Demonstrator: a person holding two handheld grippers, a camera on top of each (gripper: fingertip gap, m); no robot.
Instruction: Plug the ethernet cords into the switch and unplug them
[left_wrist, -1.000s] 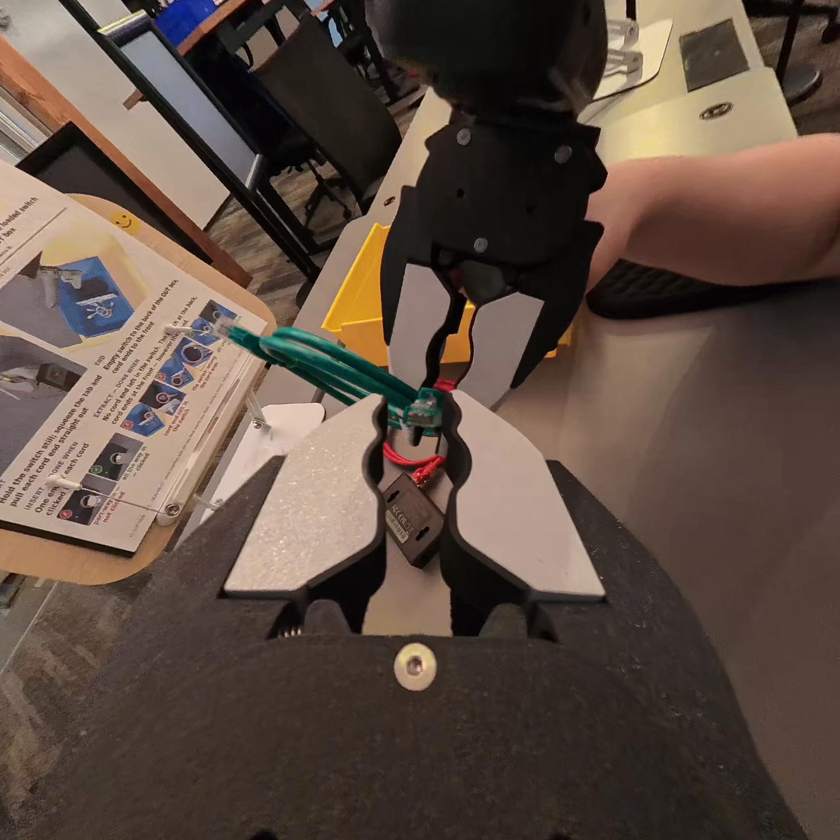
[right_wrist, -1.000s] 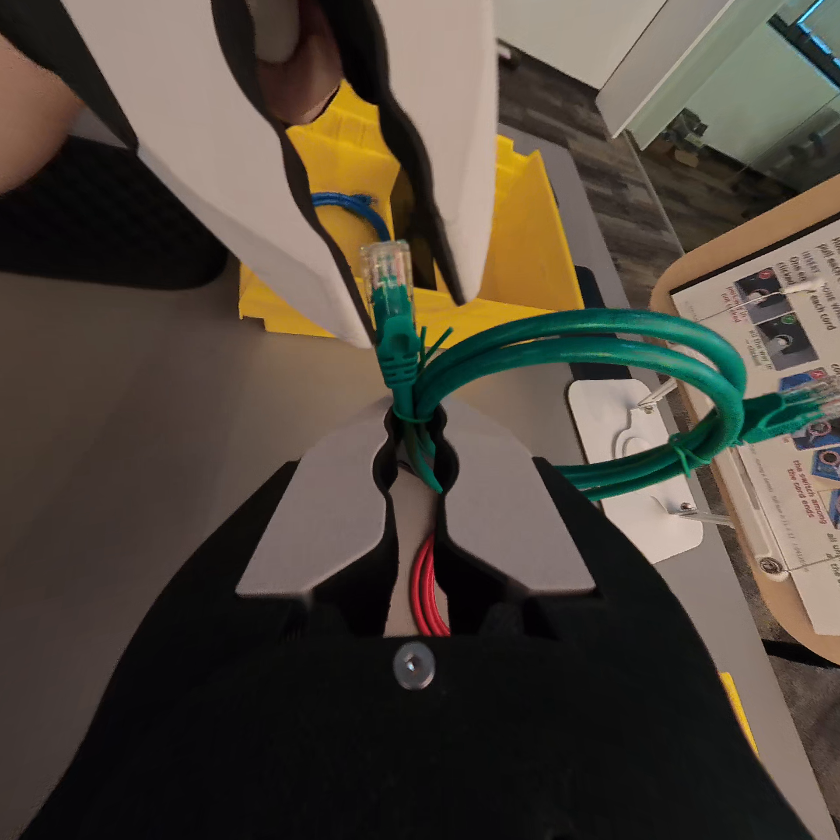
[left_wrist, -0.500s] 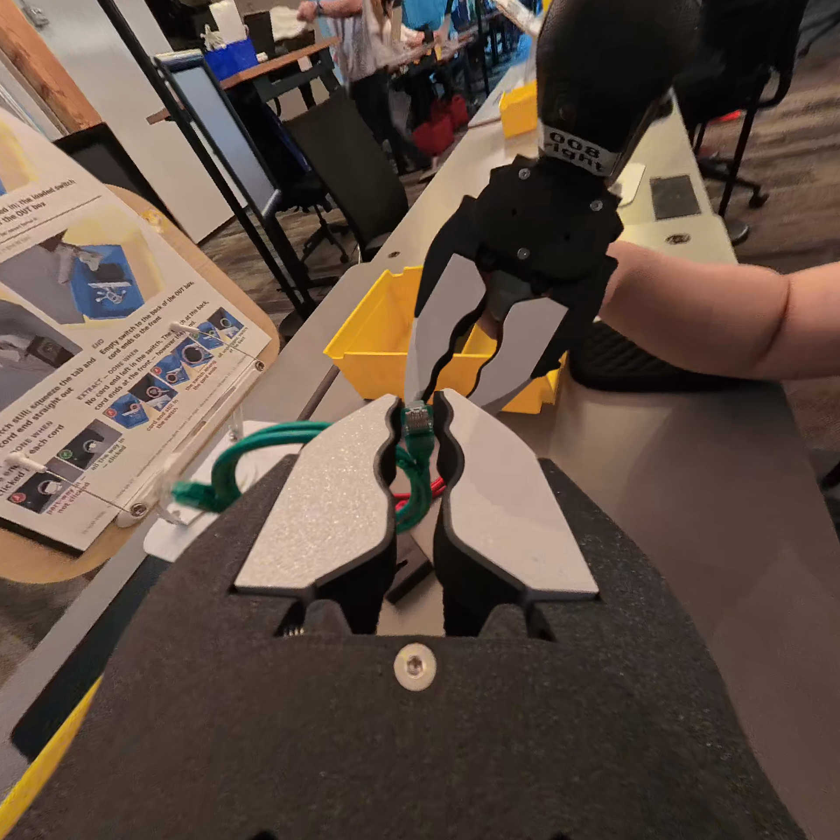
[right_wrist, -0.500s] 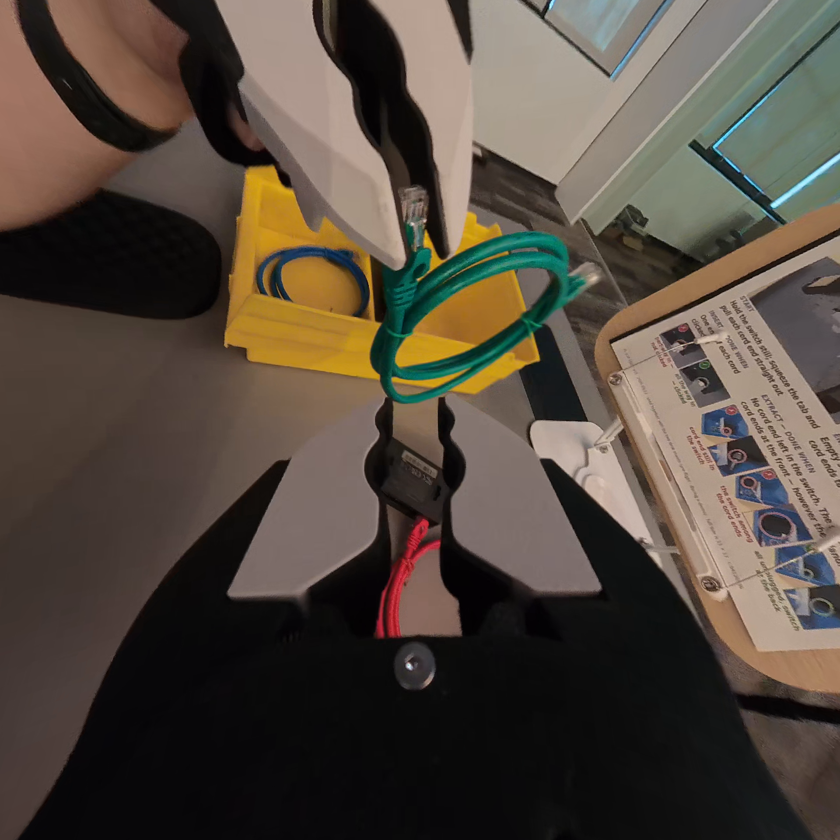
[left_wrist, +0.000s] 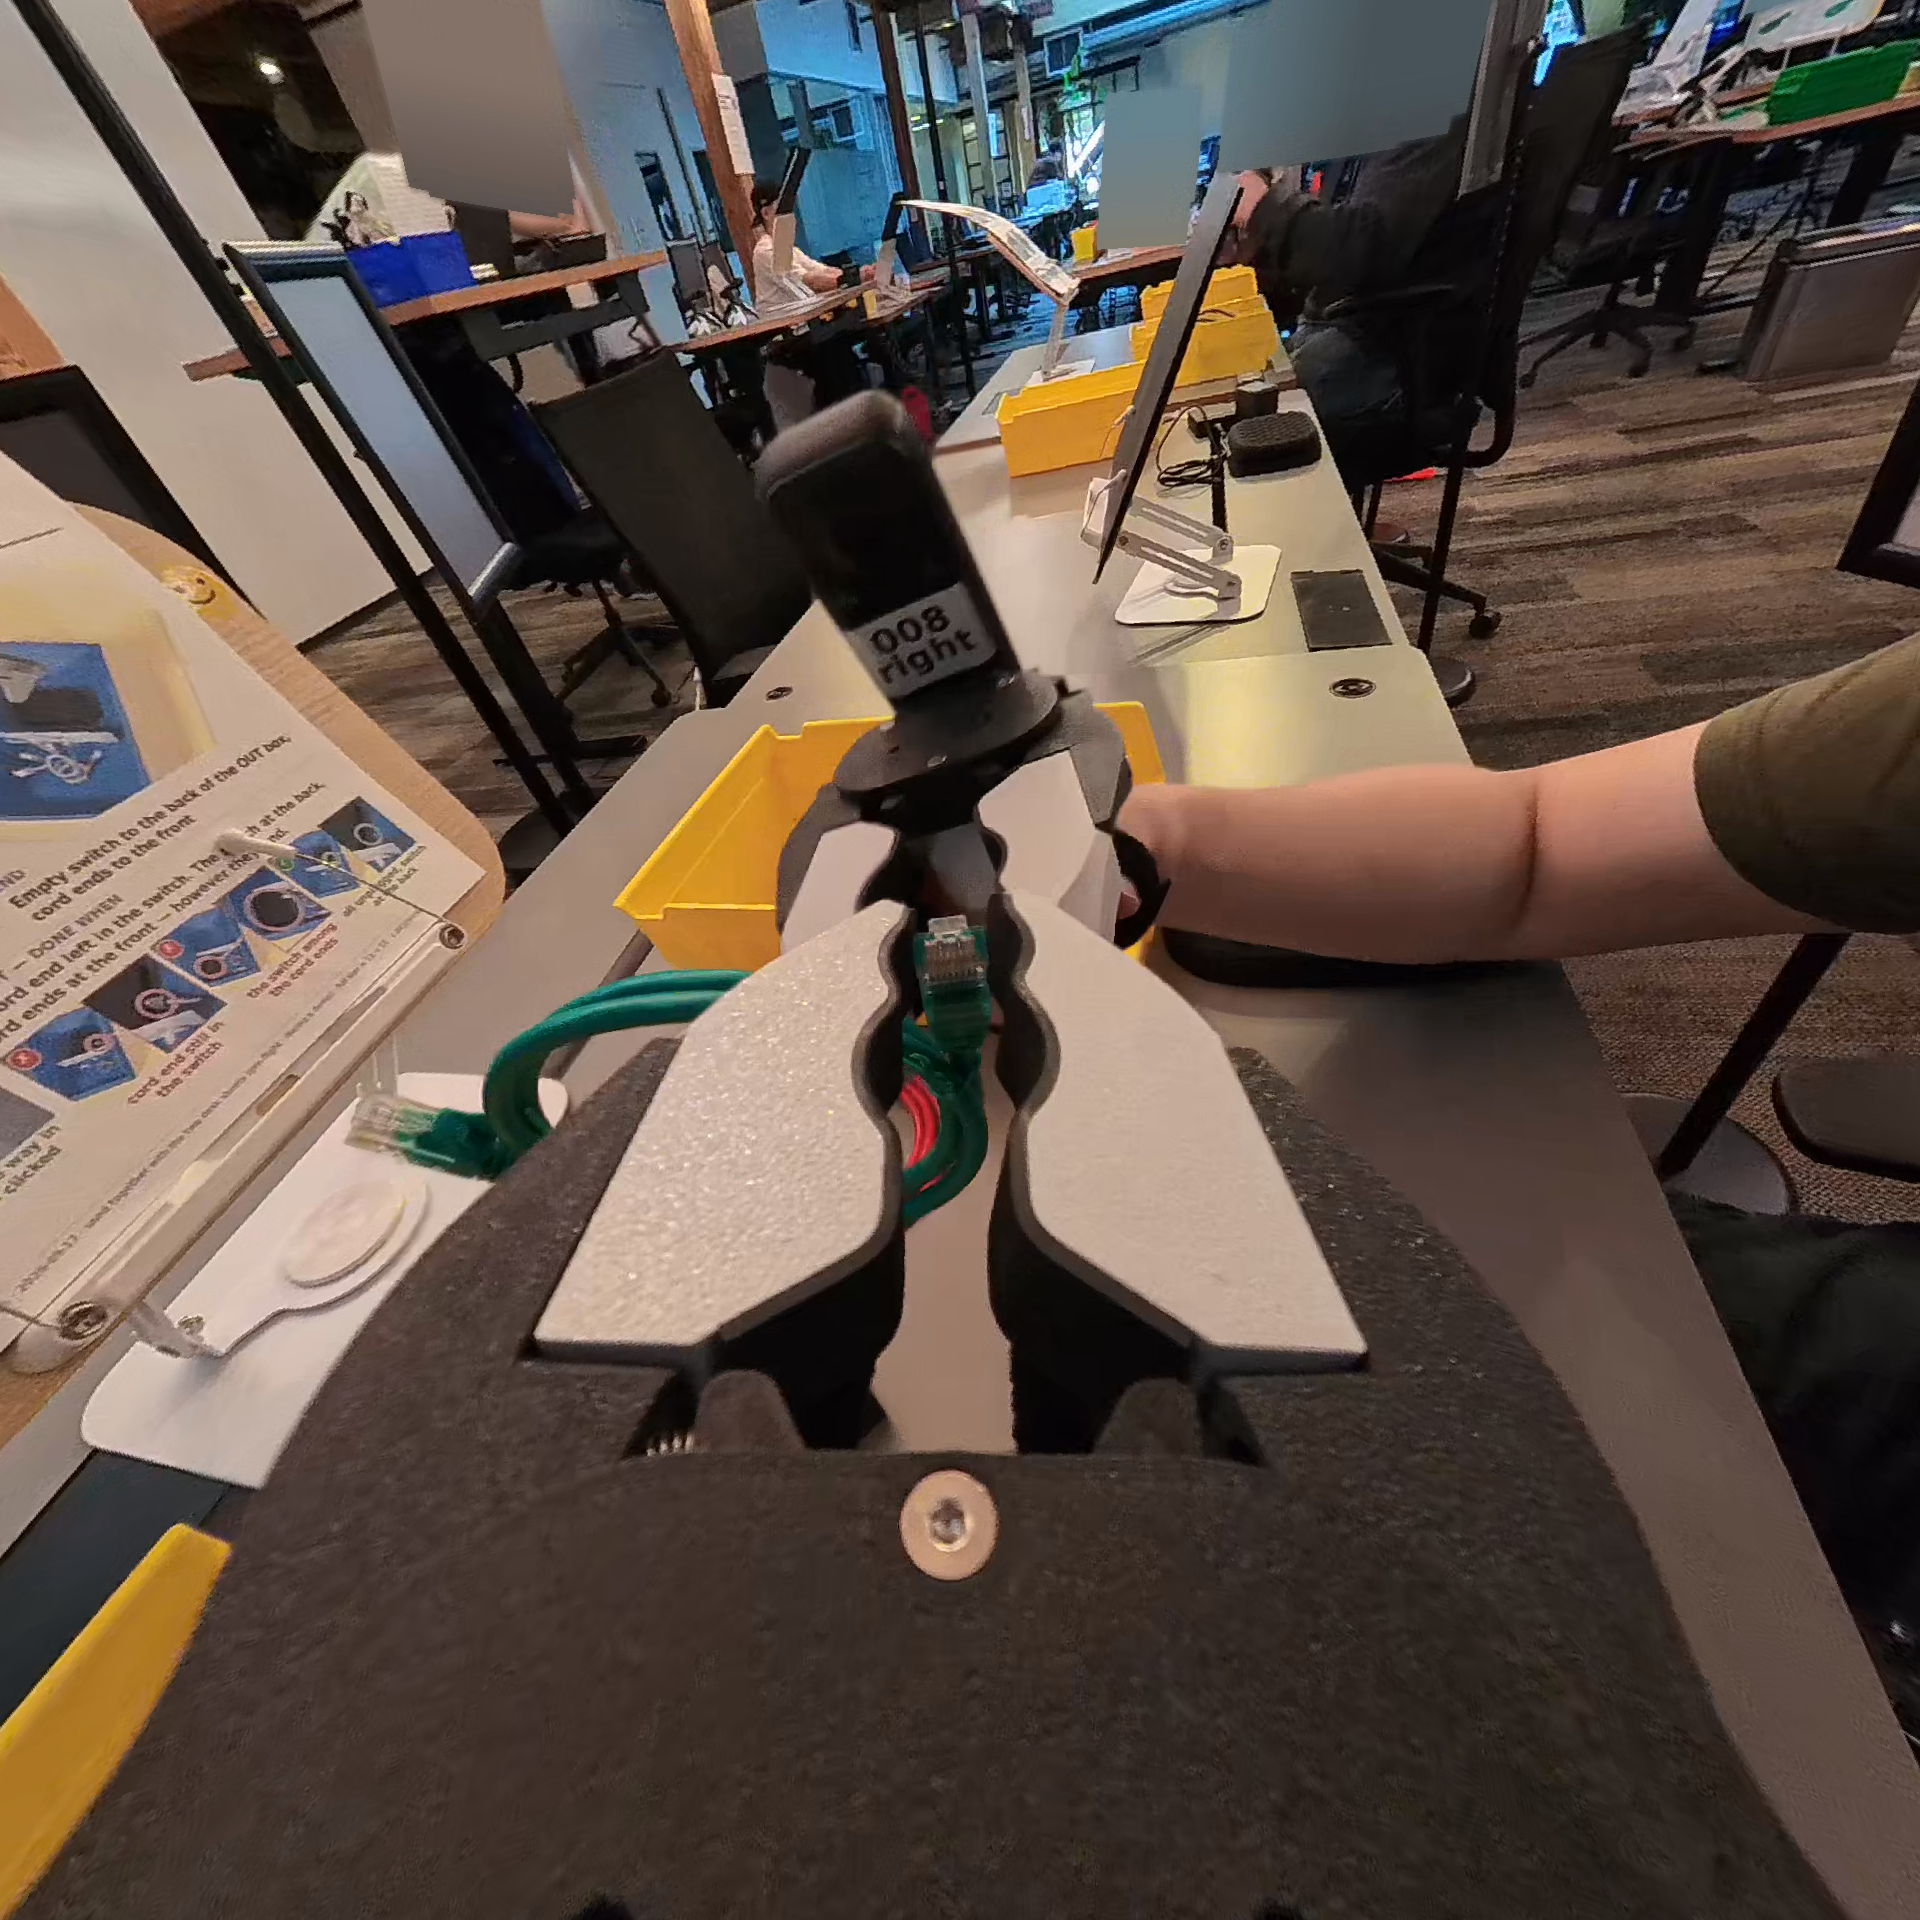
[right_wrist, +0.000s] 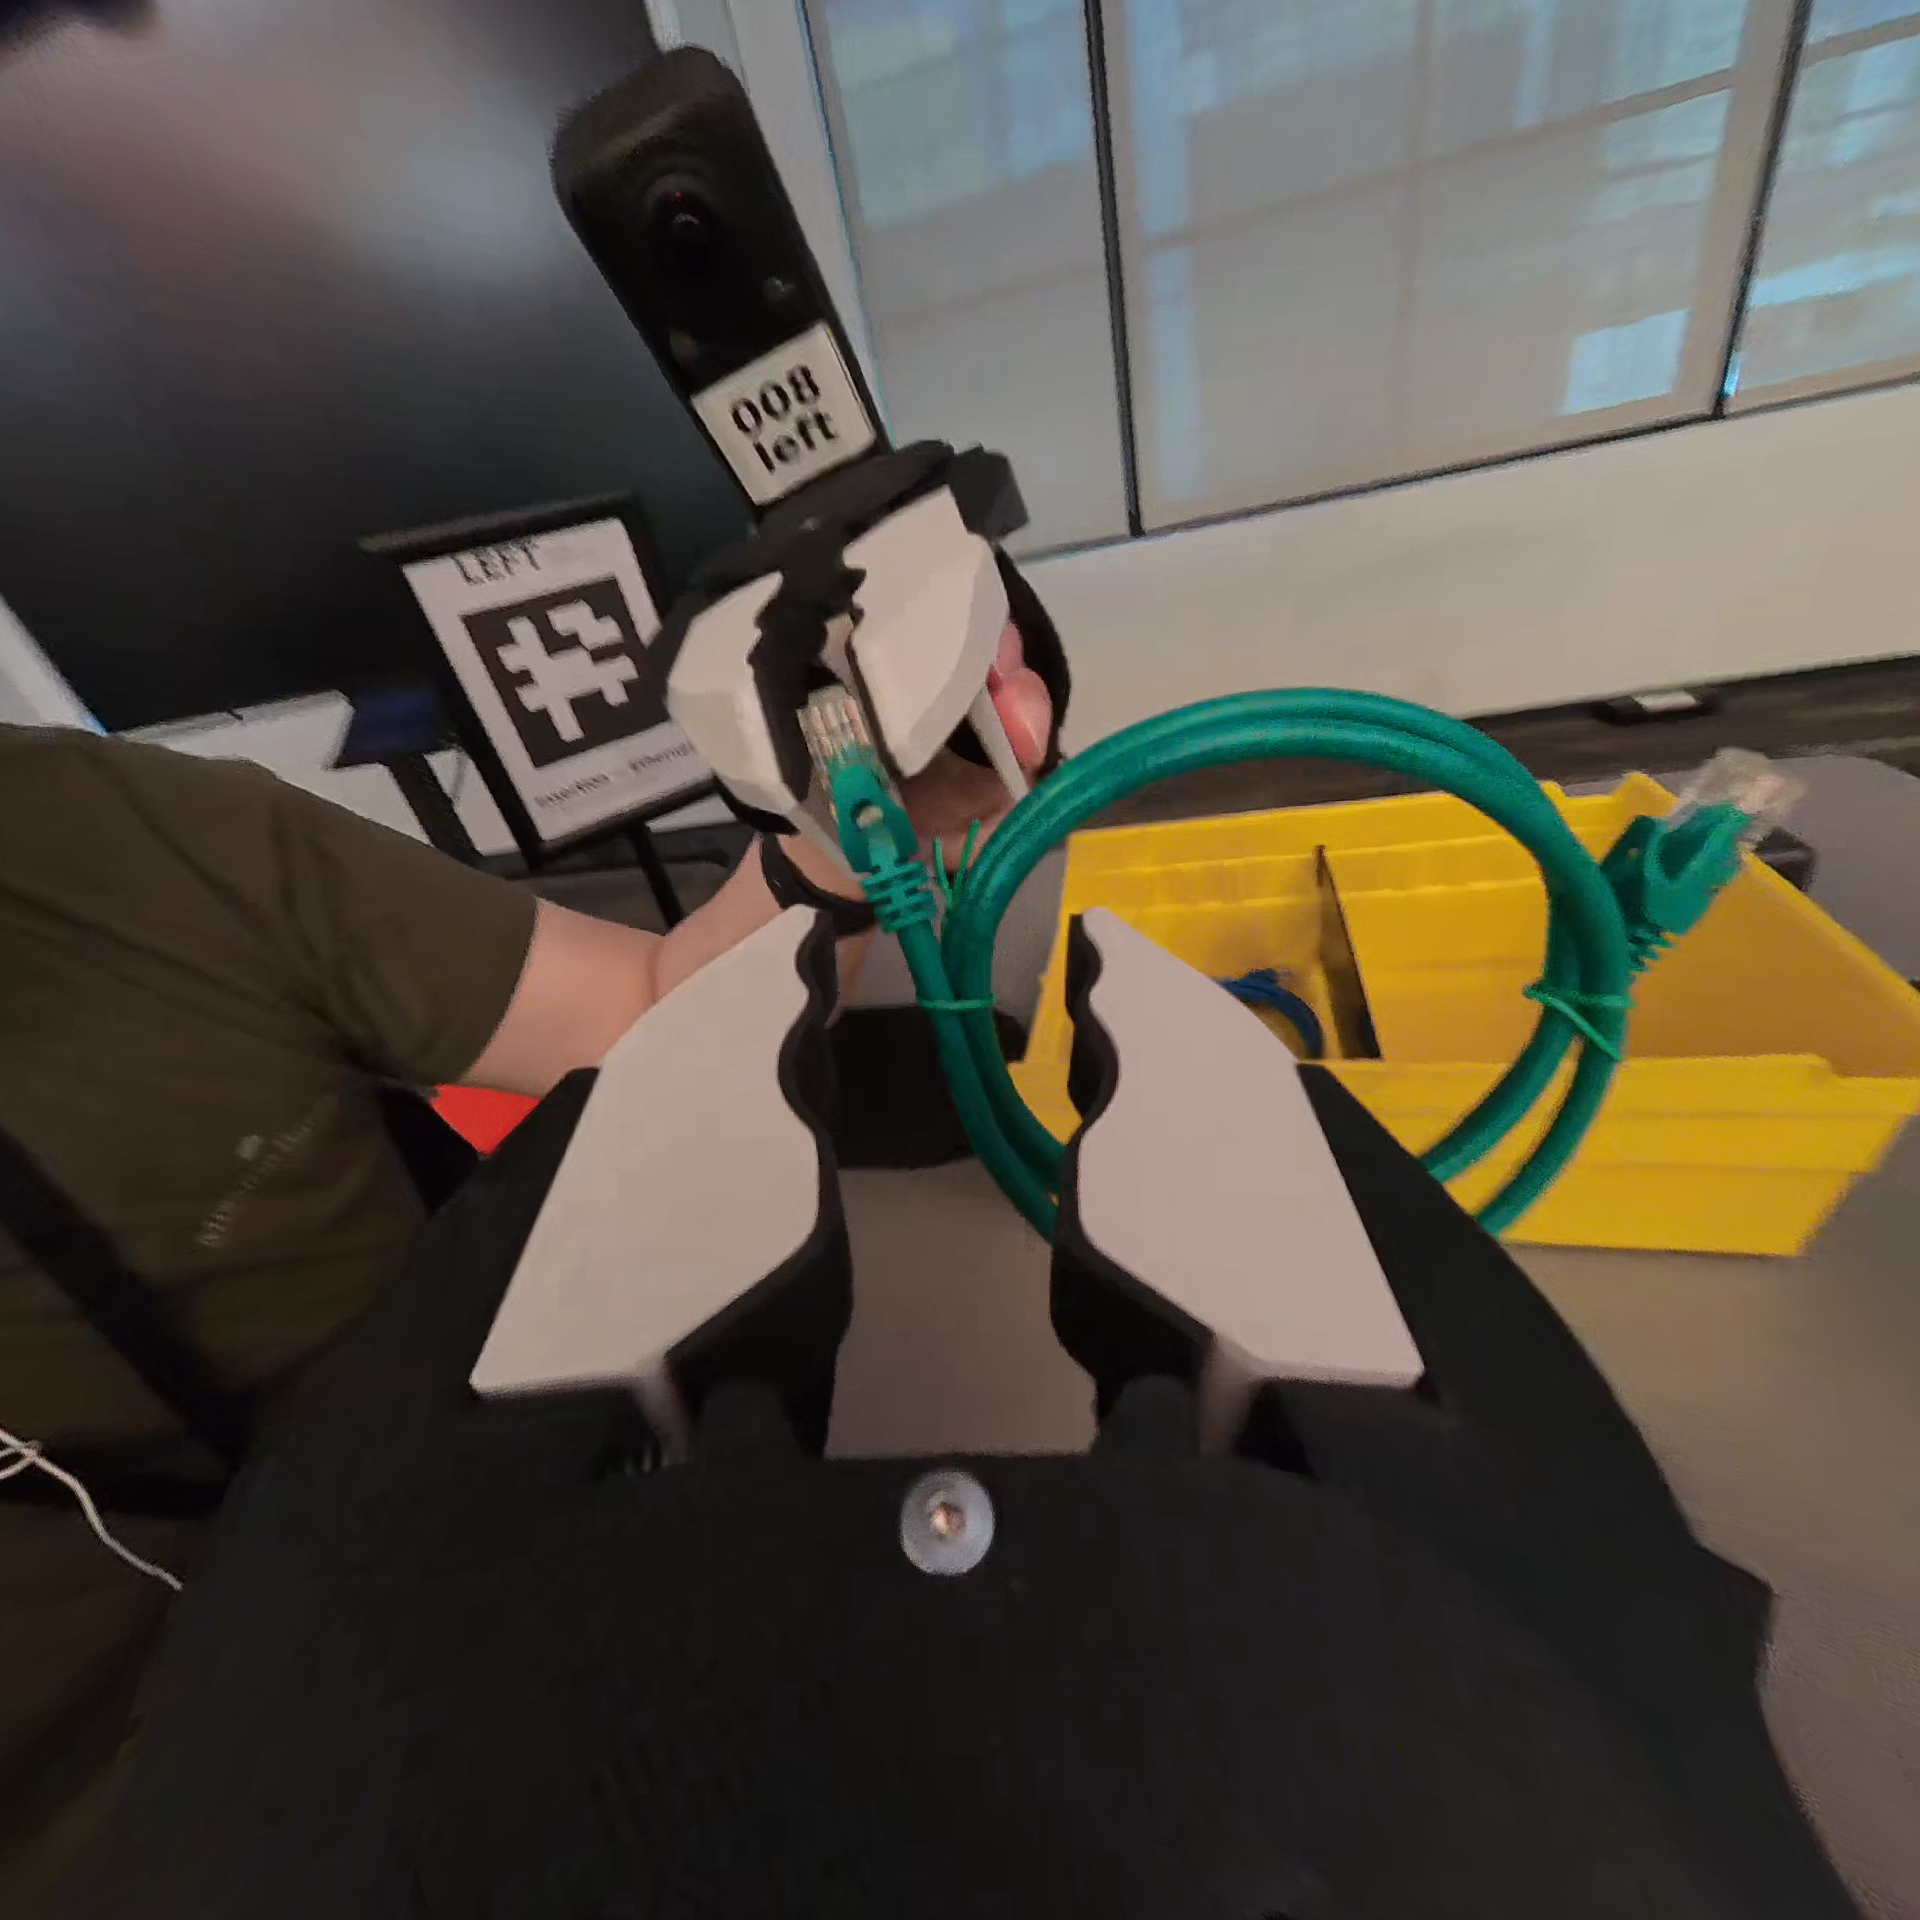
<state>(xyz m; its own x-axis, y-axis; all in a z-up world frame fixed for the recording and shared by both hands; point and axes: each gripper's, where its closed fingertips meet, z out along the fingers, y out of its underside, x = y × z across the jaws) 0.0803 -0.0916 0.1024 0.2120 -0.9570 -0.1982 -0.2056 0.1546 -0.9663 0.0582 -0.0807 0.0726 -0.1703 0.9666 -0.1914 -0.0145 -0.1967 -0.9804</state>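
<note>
A coiled green ethernet cord (right_wrist: 1299, 727) hangs in the air over the grey table. My left gripper (left_wrist: 951, 925) is shut on one of its plugs (left_wrist: 951, 966); the right wrist view shows it (right_wrist: 831, 748) pinching that plug from above. The cord's free plug (left_wrist: 400, 1127) sticks out to the left, and in the right wrist view (right_wrist: 1704, 831) it hangs over the bin. My right gripper (right_wrist: 951, 925) is open, and the cord loop passes between its jaws without being pinched. A red cord (left_wrist: 920, 1127) shows below the left fingers. The switch is hidden.
A yellow divided bin (right_wrist: 1662, 1143) holding a blue cord (right_wrist: 1273, 1003) stands on the table (left_wrist: 1403, 1143) behind the grippers. An instruction board (left_wrist: 208, 935) leans at the left. A marker sign (right_wrist: 561, 675) stands at the back. A person's forearm (left_wrist: 1403, 862) reaches in from the right. My left and right fingertips are right by each other.
My right gripper let go of the green cord and opened wide. My left gripper took hold of the plug. Both views tilted up, so the switch dropped out of sight.
</note>
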